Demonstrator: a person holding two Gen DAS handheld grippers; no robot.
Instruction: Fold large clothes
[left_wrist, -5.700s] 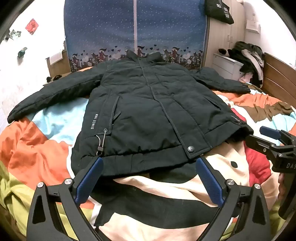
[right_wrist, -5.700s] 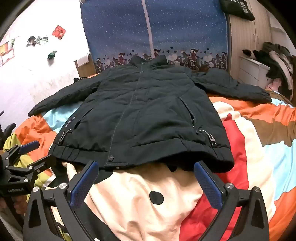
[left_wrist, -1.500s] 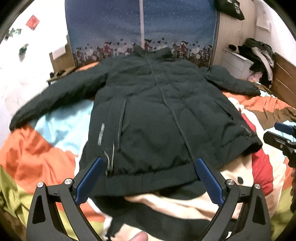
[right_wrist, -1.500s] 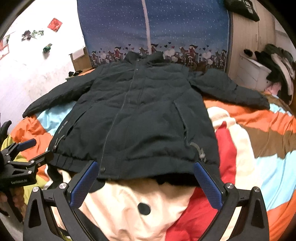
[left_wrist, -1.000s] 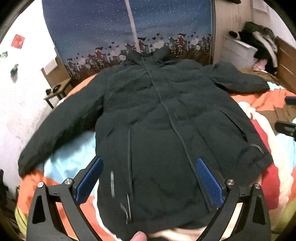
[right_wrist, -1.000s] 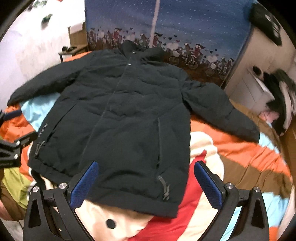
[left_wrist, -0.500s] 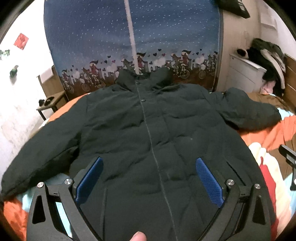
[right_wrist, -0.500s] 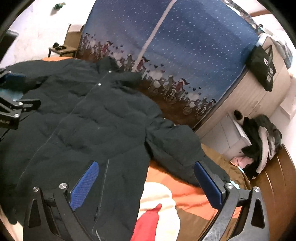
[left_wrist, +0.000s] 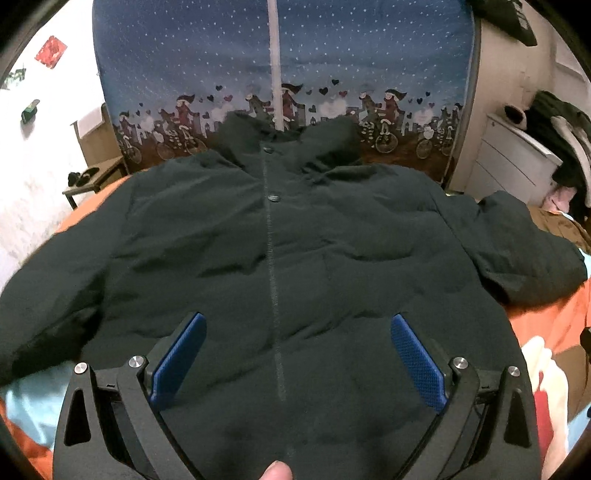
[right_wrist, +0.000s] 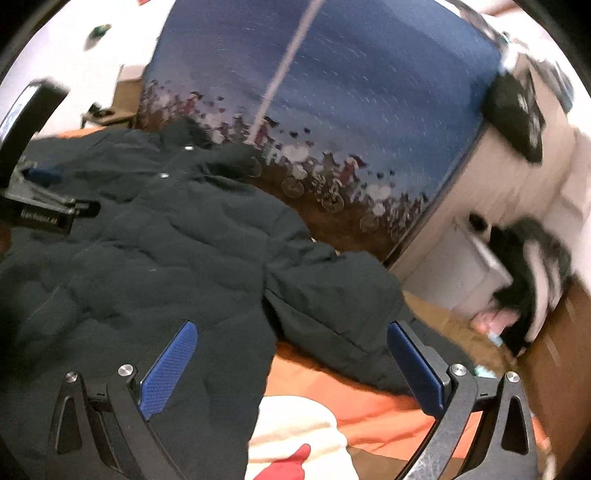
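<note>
Black left gripper (left_wrist: 295, 347), blue-padded jaws, silver screws.

A bed covered by a multicoloured quilt (right_wrist: 376, 402) carried 1 dark padded jacket (left_wrist: 273, 236), laid flat with its front up and sleeves spread.

right gripper (right_wrist: 291, 354) hangs with jaws spread wide above the dark jacket (right_wrist: 155, 251), its sleeve (right_wrist: 340, 314) lying on the orange bedcover (right_wrist: 369, 410).

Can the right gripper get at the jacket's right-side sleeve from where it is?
Probably yes. The right gripper is open and the sleeve lies flat on the bedspread just ahead, nothing between them.
</note>
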